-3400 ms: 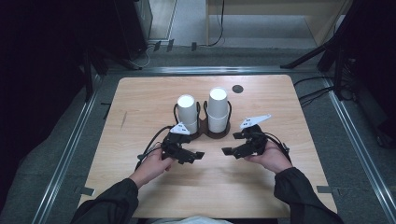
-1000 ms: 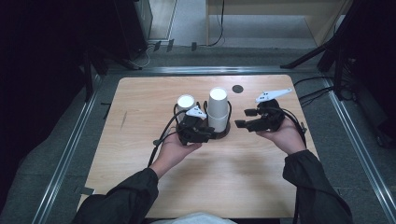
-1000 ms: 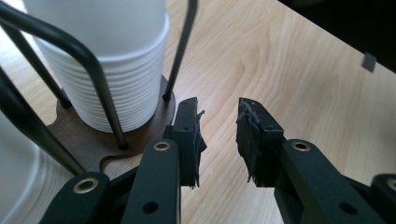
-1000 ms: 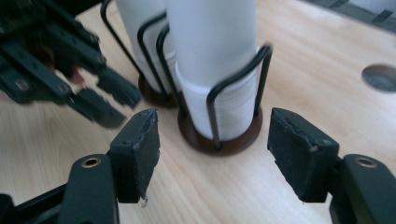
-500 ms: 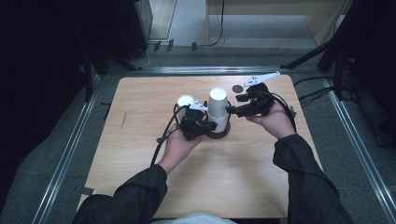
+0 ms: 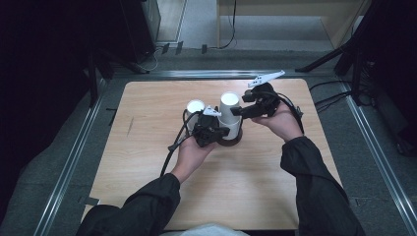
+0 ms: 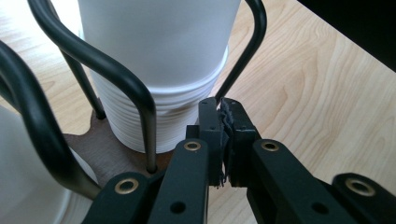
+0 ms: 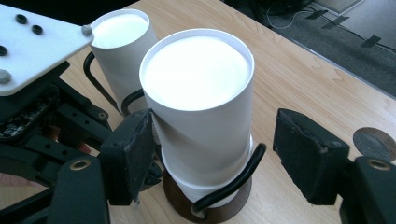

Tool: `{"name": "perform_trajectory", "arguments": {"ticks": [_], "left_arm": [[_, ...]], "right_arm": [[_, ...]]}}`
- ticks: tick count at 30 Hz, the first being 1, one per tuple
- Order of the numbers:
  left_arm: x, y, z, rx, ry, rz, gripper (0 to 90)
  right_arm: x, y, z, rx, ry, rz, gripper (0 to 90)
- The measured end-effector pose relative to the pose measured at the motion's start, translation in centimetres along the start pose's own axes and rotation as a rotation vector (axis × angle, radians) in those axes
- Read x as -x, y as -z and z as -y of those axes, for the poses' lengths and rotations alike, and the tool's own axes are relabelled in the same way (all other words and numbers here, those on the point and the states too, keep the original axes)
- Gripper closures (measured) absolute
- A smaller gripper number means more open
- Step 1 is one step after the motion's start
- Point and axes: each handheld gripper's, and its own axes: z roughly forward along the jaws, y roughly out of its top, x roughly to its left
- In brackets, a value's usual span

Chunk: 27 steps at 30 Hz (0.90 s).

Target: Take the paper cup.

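Two stacks of white paper cups stand in a black wire holder (image 6: 231, 140) with a round brown base. My left gripper (image 6: 219, 132) is at the holder's near side, shut (image 7: 223, 109) on a thin wire loop (image 7: 240, 60) beside the taller stack (image 7: 159, 56). My right gripper (image 6: 241, 111) comes in from the right and is open around that taller stack (image 8: 201, 93). Its left pad (image 8: 133, 149) touches the cup wall; the right pad (image 8: 303, 154) stands clear of it. The shorter stack (image 6: 195, 108) sits just to the left.
The holder stands in the middle of a light wooden table (image 6: 147, 162). A round coin-like disc (image 8: 376, 144) lies on the wood right of the taller stack. The white plate (image 8: 32, 46) on top of the left gripper is close to the shorter stack (image 8: 122, 32). Dark floor and metal rails surround the table.
Both grippers moved forward from the near side to the holder. The left one closed on the wire loop. The right one swung in from the right and now straddles the taller stack.
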Motion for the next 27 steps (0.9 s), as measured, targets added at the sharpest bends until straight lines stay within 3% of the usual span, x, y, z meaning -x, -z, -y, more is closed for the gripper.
{"name": "perform_trajectory", "arguments": {"ticks": [16, 27], "left_arm": [[-0.5, -0.3, -0.1, 0.011, 0.038, -0.003, 88.9], [-0.4, -0.3, -0.1, 0.009, 0.027, -0.010, 88.9]], "right_arm": [[-0.7, -1.4, -0.9, -0.020, 0.023, -0.011, 28.4], [-0.9, -1.3, -1.2, -0.041, 0.047, 0.010, 33.9]]}}
